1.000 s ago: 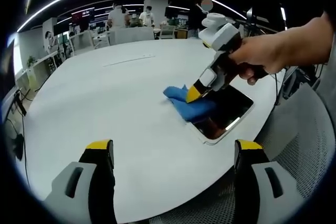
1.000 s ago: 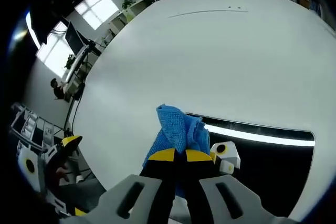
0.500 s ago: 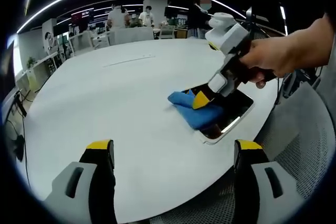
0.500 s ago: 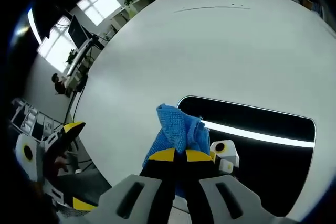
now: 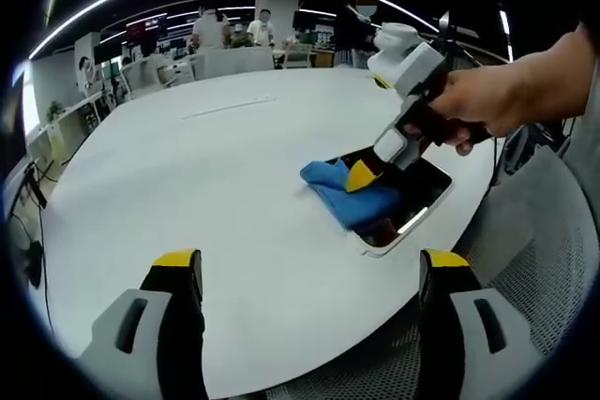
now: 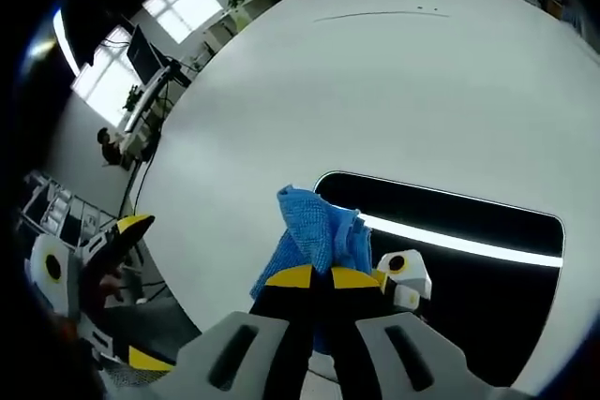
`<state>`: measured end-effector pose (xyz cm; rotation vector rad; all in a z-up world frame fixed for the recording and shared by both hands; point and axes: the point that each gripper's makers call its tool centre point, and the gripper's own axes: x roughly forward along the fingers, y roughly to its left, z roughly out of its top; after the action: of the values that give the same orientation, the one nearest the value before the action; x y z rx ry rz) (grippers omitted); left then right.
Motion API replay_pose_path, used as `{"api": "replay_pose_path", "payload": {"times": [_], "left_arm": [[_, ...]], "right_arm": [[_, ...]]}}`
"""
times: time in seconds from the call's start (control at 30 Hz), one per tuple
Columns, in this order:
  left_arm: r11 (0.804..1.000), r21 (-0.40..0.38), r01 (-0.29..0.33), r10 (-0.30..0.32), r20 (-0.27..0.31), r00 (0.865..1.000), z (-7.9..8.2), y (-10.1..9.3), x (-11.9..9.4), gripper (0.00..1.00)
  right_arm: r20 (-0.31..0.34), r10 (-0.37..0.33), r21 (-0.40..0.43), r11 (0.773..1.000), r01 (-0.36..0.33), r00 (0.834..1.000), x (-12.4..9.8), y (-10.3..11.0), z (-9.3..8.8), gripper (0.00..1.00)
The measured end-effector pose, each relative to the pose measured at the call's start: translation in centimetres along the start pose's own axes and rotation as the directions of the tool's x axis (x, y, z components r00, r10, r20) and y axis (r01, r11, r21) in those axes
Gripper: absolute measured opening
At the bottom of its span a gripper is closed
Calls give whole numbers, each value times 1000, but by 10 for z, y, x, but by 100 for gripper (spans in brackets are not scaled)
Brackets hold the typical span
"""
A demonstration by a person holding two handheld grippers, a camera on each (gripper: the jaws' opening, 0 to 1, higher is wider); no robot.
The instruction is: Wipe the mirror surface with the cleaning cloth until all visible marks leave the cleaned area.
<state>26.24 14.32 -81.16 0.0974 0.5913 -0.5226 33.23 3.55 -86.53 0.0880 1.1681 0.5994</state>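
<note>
A rectangular mirror [image 6: 469,259] with a white frame lies flat near the edge of the round white table [image 5: 187,166]; its glass reflects a ceiling light strip. My right gripper [image 6: 312,278] is shut on a blue cleaning cloth [image 6: 319,236], which rests on the mirror's near end. In the left gripper view the right gripper [image 5: 361,173], held by a hand [image 5: 487,105], presses the cloth [image 5: 347,196] onto the mirror [image 5: 408,208]. My left gripper [image 5: 309,264] stands open over the table's near edge, with nothing between its jaws.
Grey mesh chairs [image 5: 534,269] stand past the table's edge at the right. People [image 5: 211,30] and desks fill the far office background. A thin line [image 6: 375,16] marks the far tabletop. The left gripper [image 6: 103,259] appears beyond the table's edge in the right gripper view.
The right gripper and cloth slid along the mirror, from over its edge at one second ago to further onto the glass. The left gripper has held still.
</note>
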Motion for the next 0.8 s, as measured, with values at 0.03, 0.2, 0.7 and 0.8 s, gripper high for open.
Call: {"api": "replay_pose_path", "payload": {"times": [0.03,0.2,0.7,0.8], "left_arm": [[1000,-1,0,0,1,1000,0,0,0,95],[1000,-6,3,-3,6,1000,1,0,0,97],[1000,-9,8,-8,1,1000,0,0,1,99],[1000,-12,12,-12,-5,1000,-2,0,2,99]], "right_arm": [[-1,-1,-1,1000,1,1000,-1,-1,0,0],[0,0,7,1000,0,1000,-5,-9,-2,0],[4,-12,43,999,12,1000,-19,-36,-7,0],[4,-18,48,999,18,1000,-22,-41,-9,0]]}}
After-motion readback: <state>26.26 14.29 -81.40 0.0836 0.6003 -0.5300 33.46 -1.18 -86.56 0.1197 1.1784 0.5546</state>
